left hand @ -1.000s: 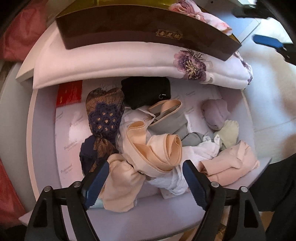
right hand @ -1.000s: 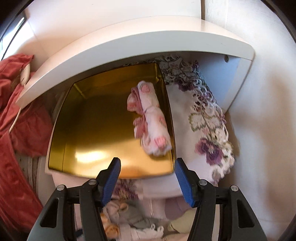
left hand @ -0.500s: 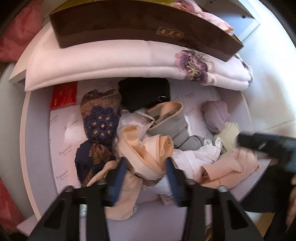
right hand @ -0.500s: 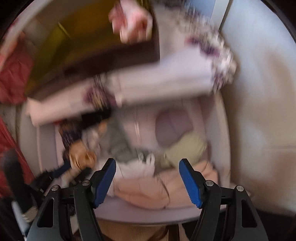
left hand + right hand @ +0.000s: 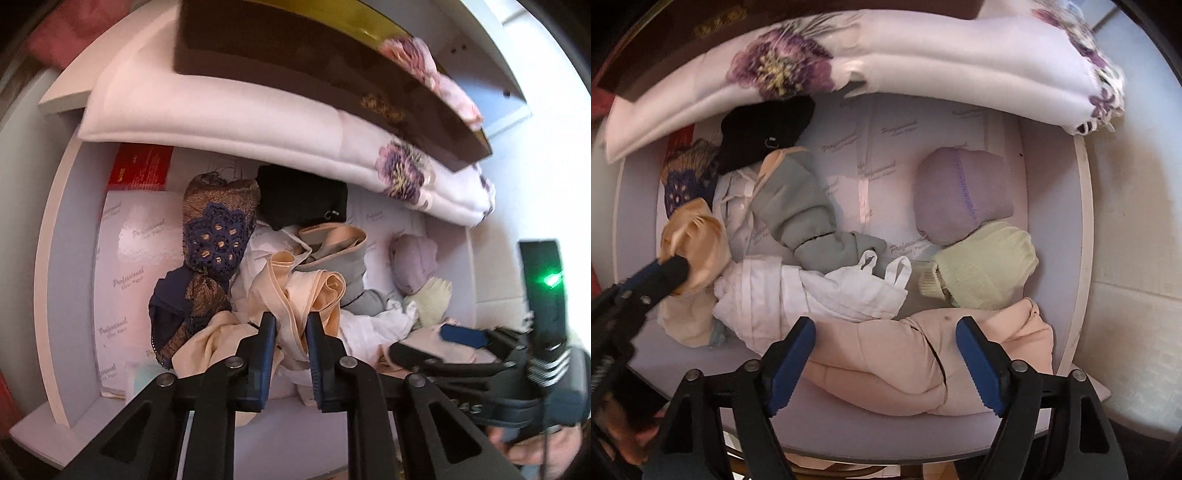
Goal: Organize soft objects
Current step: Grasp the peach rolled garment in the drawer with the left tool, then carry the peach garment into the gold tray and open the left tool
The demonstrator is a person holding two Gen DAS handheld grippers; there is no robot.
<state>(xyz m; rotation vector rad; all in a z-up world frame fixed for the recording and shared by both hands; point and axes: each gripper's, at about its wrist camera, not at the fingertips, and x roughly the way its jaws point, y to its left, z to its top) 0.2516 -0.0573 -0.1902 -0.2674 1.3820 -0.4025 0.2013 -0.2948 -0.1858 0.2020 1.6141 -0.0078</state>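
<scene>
Left gripper [image 5: 290, 332] clenched on the peach garment [image 5: 295, 295] mid-pile in the drawer [image 5: 66, 236], right gripper [image 5: 886, 339] spread wide, hovering above the pink garment [image 5: 905, 362] at the drawer's front edge

White shelf unit [image 5: 70, 236] fills the view, its compartment floor lined with printed white paper [image 5: 140, 240]. Beyond the right side panel [image 5: 1084, 206], a pale wall [image 5: 1134, 206] glows in bright light. Red fabric [image 5: 48, 40] sits off to the left.
</scene>
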